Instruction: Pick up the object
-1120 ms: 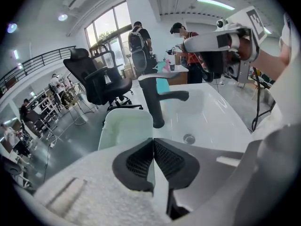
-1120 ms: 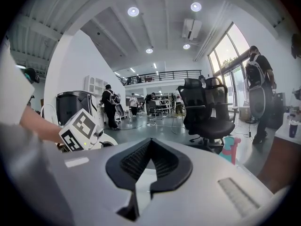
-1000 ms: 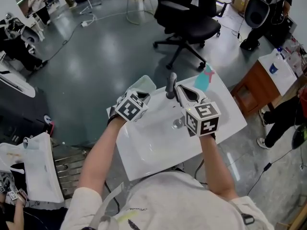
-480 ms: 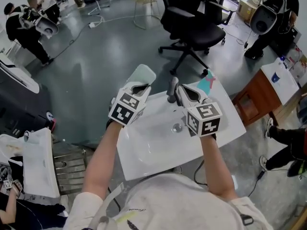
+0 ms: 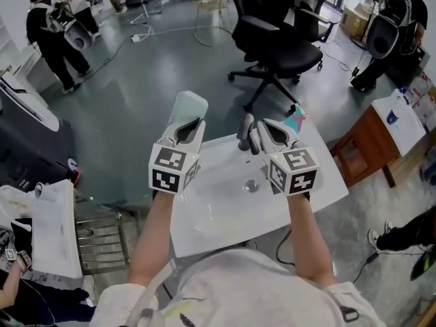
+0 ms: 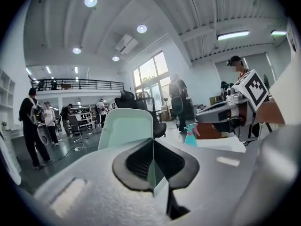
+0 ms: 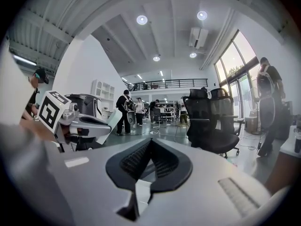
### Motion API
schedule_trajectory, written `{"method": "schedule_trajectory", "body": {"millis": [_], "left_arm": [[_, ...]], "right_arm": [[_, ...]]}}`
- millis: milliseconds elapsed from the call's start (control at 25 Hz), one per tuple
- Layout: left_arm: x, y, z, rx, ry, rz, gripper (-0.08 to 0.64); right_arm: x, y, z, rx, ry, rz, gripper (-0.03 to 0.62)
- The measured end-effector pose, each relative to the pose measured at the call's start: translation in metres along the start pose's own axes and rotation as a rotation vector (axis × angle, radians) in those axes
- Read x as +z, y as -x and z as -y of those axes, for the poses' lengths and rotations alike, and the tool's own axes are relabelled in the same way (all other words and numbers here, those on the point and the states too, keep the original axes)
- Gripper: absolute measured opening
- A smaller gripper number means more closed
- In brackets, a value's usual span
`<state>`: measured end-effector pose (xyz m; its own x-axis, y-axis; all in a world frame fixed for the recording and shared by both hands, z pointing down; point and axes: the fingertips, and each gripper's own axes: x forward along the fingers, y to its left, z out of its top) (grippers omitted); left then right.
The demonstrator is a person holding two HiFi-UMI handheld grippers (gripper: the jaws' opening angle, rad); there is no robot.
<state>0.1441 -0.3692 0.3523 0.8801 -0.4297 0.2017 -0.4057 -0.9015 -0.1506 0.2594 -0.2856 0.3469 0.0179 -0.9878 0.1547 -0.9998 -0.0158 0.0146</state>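
Note:
A flat pale green piece with rounded corners [image 5: 187, 107] is held up in the air past the left edge of the white basin [image 5: 218, 216]. My left gripper [image 5: 189, 124] is shut on its near edge. In the left gripper view the piece [image 6: 124, 126] stands upright beyond the jaws, its thin edge pinched between the pads [image 6: 141, 161]. My right gripper [image 5: 262, 131] hovers over the back of the basin beside the grey tap [image 5: 243, 127], shut, with nothing in it. The right gripper view shows its pads [image 7: 136, 159] closed together.
A teal spray bottle [image 5: 294, 119] stands at the basin's far right corner. The drain [image 5: 251, 186] lies mid-basin. A black office chair [image 5: 272, 39] stands beyond, a wooden side table [image 5: 378, 118] to the right, a metal rack with white bags [image 5: 54, 230] to the left. People [image 5: 51, 29] stand far left.
My left gripper has risen and swung a little left with the pale green piece, lifting it off the basin's far left corner. The right gripper stays by the tap.

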Motion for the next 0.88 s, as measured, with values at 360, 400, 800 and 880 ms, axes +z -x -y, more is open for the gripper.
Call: {"method": "schedule_trajectory", "body": {"millis": [360,400,800,880], "left_arm": [[-0.002,0.018,-0.014,0.09,0.067,0.061,0.012],[-0.003,0.019,-0.015,0.096,0.07,0.063,0.012],[-0.007,0.02,-0.011,0.089,0.101,0.058,0.012],[-0.008,0.02,-0.009,0.084,0.099,0.06,0.012]], "right_arm": [[0.003,0.0,-0.002,-0.001,0.016,0.014,0.003],[0.004,0.0,-0.003,0.0,0.016,0.014,0.003],[0.001,0.002,-0.003,0.002,0.017,0.007,0.003],[0.0,0.003,-0.003,0.001,0.017,0.005,0.003]]}}
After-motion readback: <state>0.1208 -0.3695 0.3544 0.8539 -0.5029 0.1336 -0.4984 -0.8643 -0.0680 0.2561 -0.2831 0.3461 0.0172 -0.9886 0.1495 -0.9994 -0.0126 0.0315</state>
